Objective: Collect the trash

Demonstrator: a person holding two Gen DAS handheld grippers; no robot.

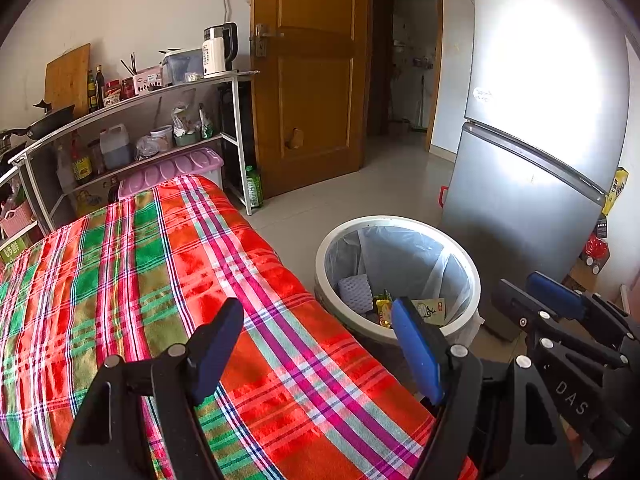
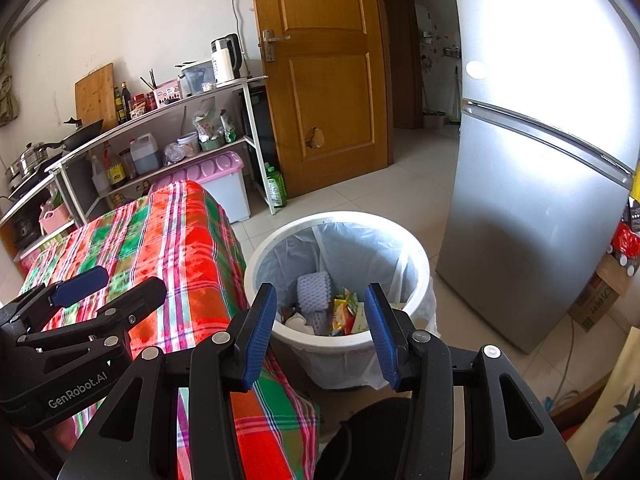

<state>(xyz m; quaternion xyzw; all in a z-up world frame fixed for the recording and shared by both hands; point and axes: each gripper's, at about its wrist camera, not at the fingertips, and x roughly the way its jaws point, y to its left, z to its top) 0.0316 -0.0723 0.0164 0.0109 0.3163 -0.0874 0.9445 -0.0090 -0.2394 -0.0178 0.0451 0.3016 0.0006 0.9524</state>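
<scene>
Pale floor tiles (image 2: 400,196) carry a white trash bin (image 2: 340,344) lined with a thin clear bag, standing just beside the edge of a desk (image 2: 180,240) draped in a red, green and pink plaid cloth. Inside the bin lie the collected bits: white foam fruit netting (image 2: 314,290), a yellow snack wrapper (image 2: 340,314), a pale paper packet (image 1: 430,310) and some crumpled white scraps.

Right gripper (image 2: 320,328) hangs over the near rim of the bin with its blue-padded fingers (image 2: 260,324) spread wide apart and nothing between them. Left gripper (image 1: 316,352) hovers over the plaid cloth near the desk's edge, its jaws likewise wide apart and empty; one blue pad overlaps the bin's near rim in the left wrist view. Each gripper shows at the edge of the other's view.

Beyond the bin stands a silver fridge (image 2: 540,208), close to it on the right, with a cardboard box (image 2: 596,296) at its far side. A brown wooden door (image 2: 328,80) stands behind the bin, and a green bottle (image 2: 276,188) sits on the floor by it. Left of the door a white shelf rack (image 2: 160,120) holds a kettle (image 2: 226,60), sauce bottles, a cutting board and a wok; a pink-lidded storage box (image 2: 216,172) stands between the rack and the desk.
</scene>
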